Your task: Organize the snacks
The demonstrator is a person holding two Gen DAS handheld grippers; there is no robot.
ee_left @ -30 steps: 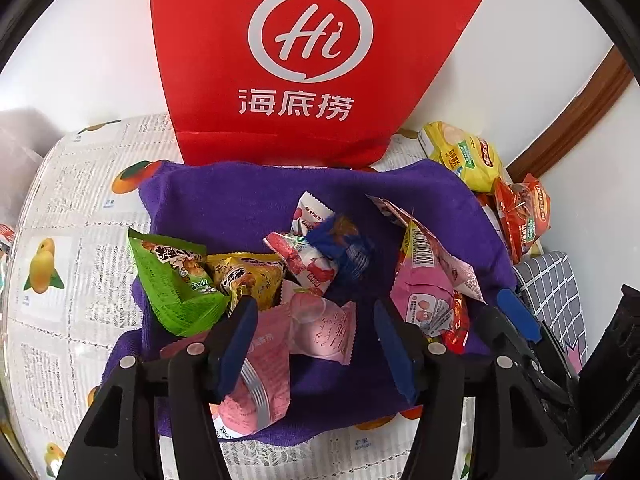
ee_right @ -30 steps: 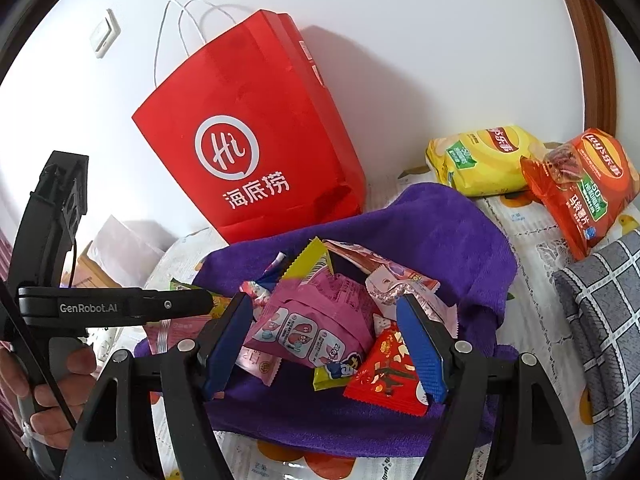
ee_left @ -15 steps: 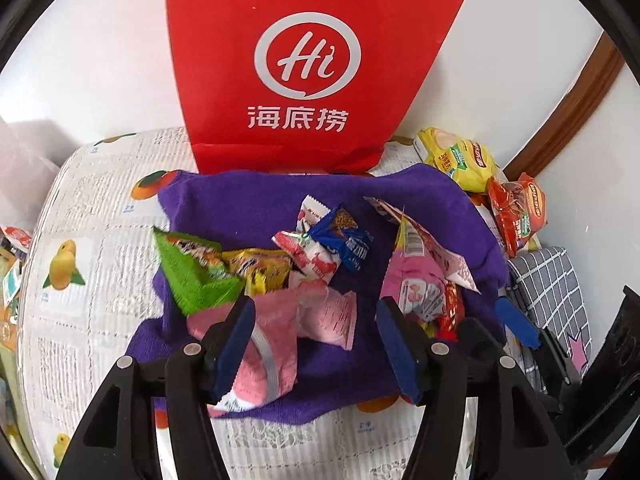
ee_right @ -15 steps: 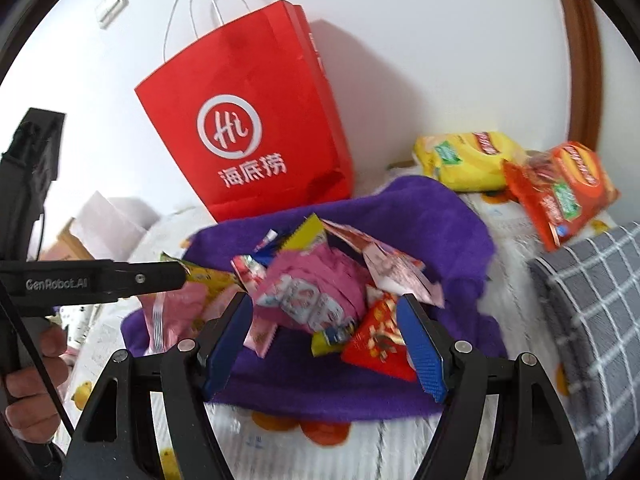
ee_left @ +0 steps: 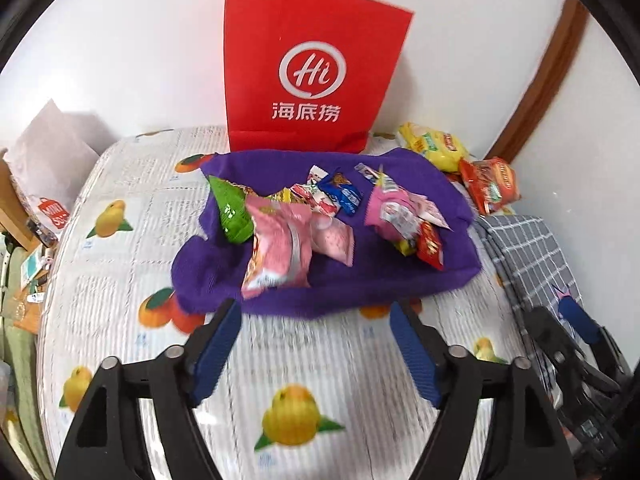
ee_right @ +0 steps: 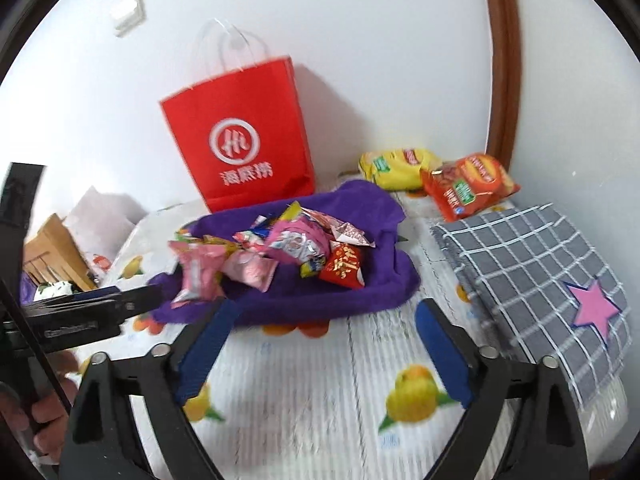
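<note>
A pile of small snack packets (ee_left: 320,216) lies on a purple towel (ee_left: 400,280) on the fruit-print tablecloth; it also shows in the right wrist view (ee_right: 280,252). A red paper bag (ee_left: 312,80) stands behind the towel against the wall. A yellow chip bag (ee_right: 396,168) and an orange chip bag (ee_right: 468,188) lie at the back right. My left gripper (ee_left: 316,344) is open and empty, just in front of the towel. My right gripper (ee_right: 320,344) is open and empty, also in front of the towel.
A folded grey checked cloth (ee_right: 532,276) with a pink star lies at the right. The right gripper shows at the left view's right edge (ee_left: 576,332). Boxes and clutter (ee_left: 36,208) sit off the table's left side. The fruit-print tablecloth (ee_left: 304,380) lies below both grippers.
Both grippers have pulled back and up from over the snack pile to in front of the towel. Both stayed open and empty. The snacks have not moved.
</note>
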